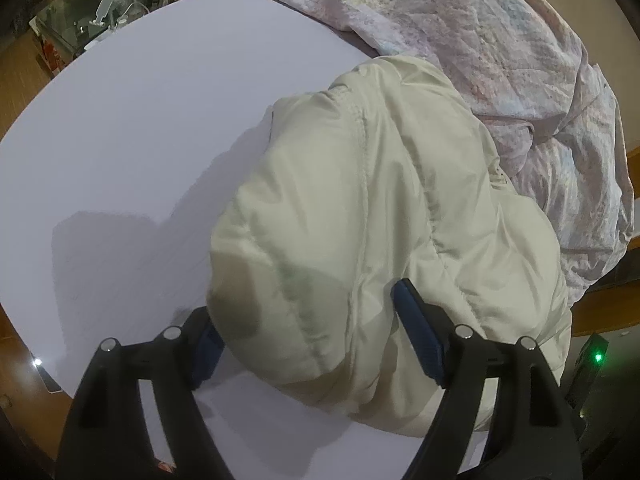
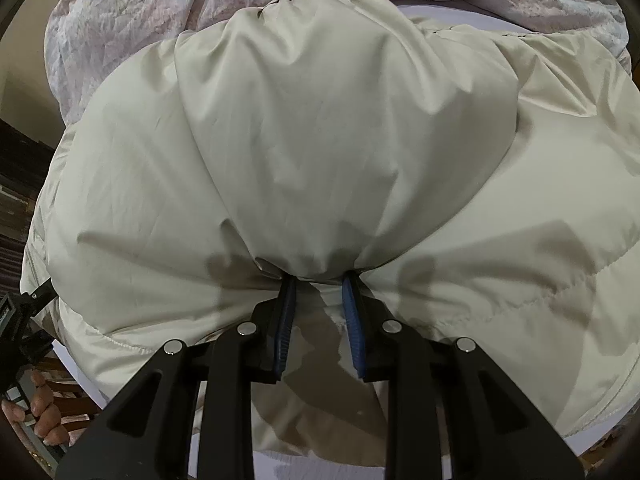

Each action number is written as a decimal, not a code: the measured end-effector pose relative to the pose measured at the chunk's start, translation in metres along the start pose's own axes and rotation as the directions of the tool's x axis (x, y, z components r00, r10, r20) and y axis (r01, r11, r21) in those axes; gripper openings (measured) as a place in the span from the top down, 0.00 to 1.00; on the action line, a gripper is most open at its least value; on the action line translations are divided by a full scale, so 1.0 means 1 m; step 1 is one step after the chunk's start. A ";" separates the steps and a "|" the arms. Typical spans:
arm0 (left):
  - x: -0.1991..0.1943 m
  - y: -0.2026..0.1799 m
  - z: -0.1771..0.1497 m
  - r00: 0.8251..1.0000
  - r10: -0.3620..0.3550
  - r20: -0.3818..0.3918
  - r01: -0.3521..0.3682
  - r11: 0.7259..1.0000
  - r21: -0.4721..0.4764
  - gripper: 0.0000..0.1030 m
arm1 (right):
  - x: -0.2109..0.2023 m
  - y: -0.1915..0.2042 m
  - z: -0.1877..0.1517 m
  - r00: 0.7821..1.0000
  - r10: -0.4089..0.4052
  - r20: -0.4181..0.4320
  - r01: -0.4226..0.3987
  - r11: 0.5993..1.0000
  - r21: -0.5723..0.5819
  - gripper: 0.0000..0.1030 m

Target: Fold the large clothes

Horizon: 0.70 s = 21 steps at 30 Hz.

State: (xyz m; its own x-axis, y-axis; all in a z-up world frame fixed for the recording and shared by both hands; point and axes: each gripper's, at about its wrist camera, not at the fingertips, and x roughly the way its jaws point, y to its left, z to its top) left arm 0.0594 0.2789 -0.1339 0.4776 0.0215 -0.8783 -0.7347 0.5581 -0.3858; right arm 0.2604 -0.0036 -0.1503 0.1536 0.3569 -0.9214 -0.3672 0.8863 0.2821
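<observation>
- Two grippers work one cream jacket (image 1: 360, 208) lying on the white surface (image 1: 140, 120).
- Left gripper (image 1: 308, 320): jaws wide, straddling a puffed fold.
- Right gripper (image 2: 320, 284): jaws narrow, pinching gathered jacket fabric.
- Floral quilt (image 1: 460, 20) lies just behind.

1. The jacket (image 1: 360, 208) is spread on the table (image 1: 132, 128), toward its right side as seen from the left wrist.
2. A quilt (image 1: 480, 40) is heaped behind the jacket, along the table's far edge and down its right.
3. A glass stand (image 1: 72, 16) with small items is placed beyond the table's far left corner.
4. The left gripper (image 1: 308, 328) is positioned at the jacket's near edge, fingers on either side of a fold.
5. The right gripper (image 2: 320, 284) is set at the jacket's near middle, with a bunched fold between its fingers.
</observation>
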 end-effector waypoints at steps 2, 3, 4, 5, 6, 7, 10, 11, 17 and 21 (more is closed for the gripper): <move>0.003 0.001 0.001 1.000 -0.009 -0.001 0.009 1.000 -0.014 0.23 | -0.001 -0.003 0.000 1.000 0.010 -0.001 -0.010 1.000 0.007 0.75; 0.004 0.002 0.001 1.000 -0.015 -0.002 0.015 1.000 -0.022 0.23 | -0.002 -0.005 -0.001 1.000 0.012 -0.001 -0.012 1.000 0.007 0.75; 0.005 0.003 0.002 1.000 -0.022 -0.002 0.021 0.999 -0.029 0.22 | -0.003 -0.007 -0.001 1.000 0.013 -0.001 -0.013 1.000 0.008 0.75; 0.007 0.005 0.002 1.000 -0.031 -0.001 0.031 0.999 -0.040 0.22 | -0.003 -0.008 -0.001 1.000 0.014 0.000 -0.014 1.000 0.009 0.75; 0.008 0.006 0.003 0.999 -0.041 0.001 0.041 0.998 -0.050 0.22 | -0.003 -0.007 0.000 1.000 0.014 0.001 -0.014 1.000 0.010 0.75; 0.010 0.008 0.003 0.998 -0.055 0.001 0.055 0.996 -0.064 0.22 | -0.003 -0.009 0.001 1.000 0.015 0.001 -0.015 1.000 0.010 0.75; 0.017 0.014 0.004 0.995 -0.104 -0.002 0.103 0.988 -0.113 0.21 | -0.004 -0.015 0.003 1.000 0.019 0.002 -0.019 1.000 0.012 0.75; 0.019 0.016 0.004 0.993 -0.117 -0.003 0.115 0.985 -0.124 0.21 | -0.003 -0.014 0.003 1.000 0.020 0.002 -0.020 1.000 0.012 0.75; 0.021 0.017 0.006 0.984 -0.180 0.008 0.179 0.971 -0.157 0.47 | -0.002 -0.017 0.005 1.000 0.026 0.000 -0.026 1.000 0.014 0.75; 0.008 0.005 0.009 0.982 -0.186 0.030 0.188 0.977 -0.103 0.68 | -0.002 -0.017 0.004 1.000 0.026 0.003 -0.026 1.000 0.017 0.75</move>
State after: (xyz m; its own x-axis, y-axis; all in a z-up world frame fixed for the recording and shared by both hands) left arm 0.0633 0.2894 -0.1404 0.6202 -0.0582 -0.7823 -0.6771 0.4637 -0.5714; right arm 0.2696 -0.0180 -0.1522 0.1464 0.3805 -0.9131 -0.3556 0.8816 0.3103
